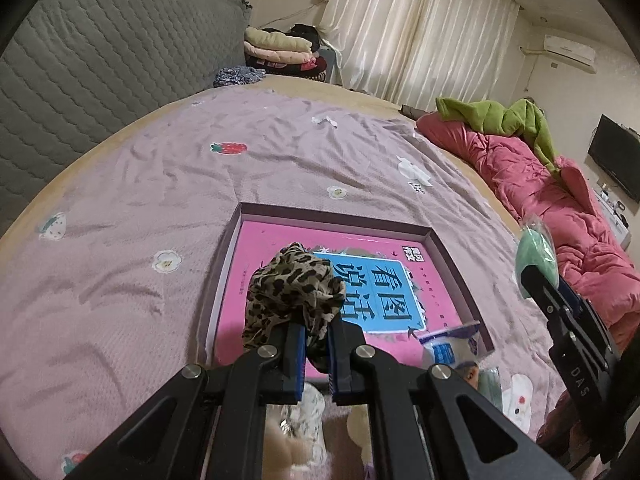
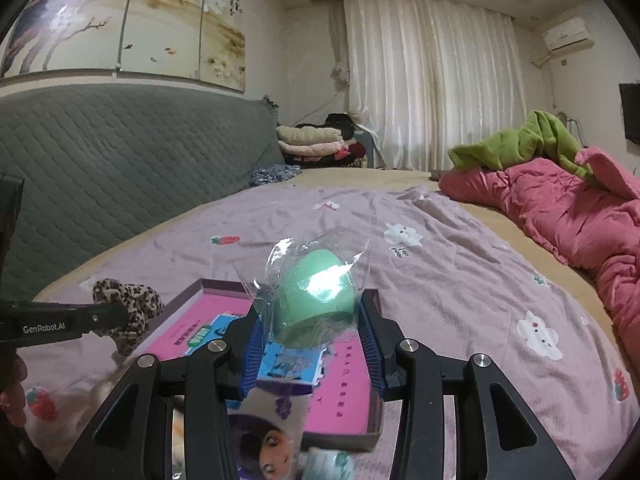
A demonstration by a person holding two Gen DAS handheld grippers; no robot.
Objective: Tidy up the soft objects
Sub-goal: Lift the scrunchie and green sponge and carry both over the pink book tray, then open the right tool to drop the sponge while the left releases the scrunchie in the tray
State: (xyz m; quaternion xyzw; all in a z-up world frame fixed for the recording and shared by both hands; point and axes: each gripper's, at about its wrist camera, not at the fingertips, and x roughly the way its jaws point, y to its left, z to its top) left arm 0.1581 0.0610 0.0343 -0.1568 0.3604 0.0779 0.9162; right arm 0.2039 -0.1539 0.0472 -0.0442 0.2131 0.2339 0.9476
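Over the shallow pink-floored cardboard tray (image 1: 436, 240), my left fingers (image 1: 294, 340) pinch the leopard-print fabric scrunchie (image 1: 294, 284) fully closed; my right fingers (image 2: 370, 340), part-open, clamp the crinkly-wrapped green sponge (image 2: 316, 300), whose wrapper might slip free.

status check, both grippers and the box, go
Left gripper shut on leopard scrunchie. Right gripper shut on bagged green sponge. Both above pink shallow box on bed. Doll packet lies on near box corner.

leopard scrunchie (image 1: 294, 280), bagged green sponge (image 2: 316, 300), both held aloft
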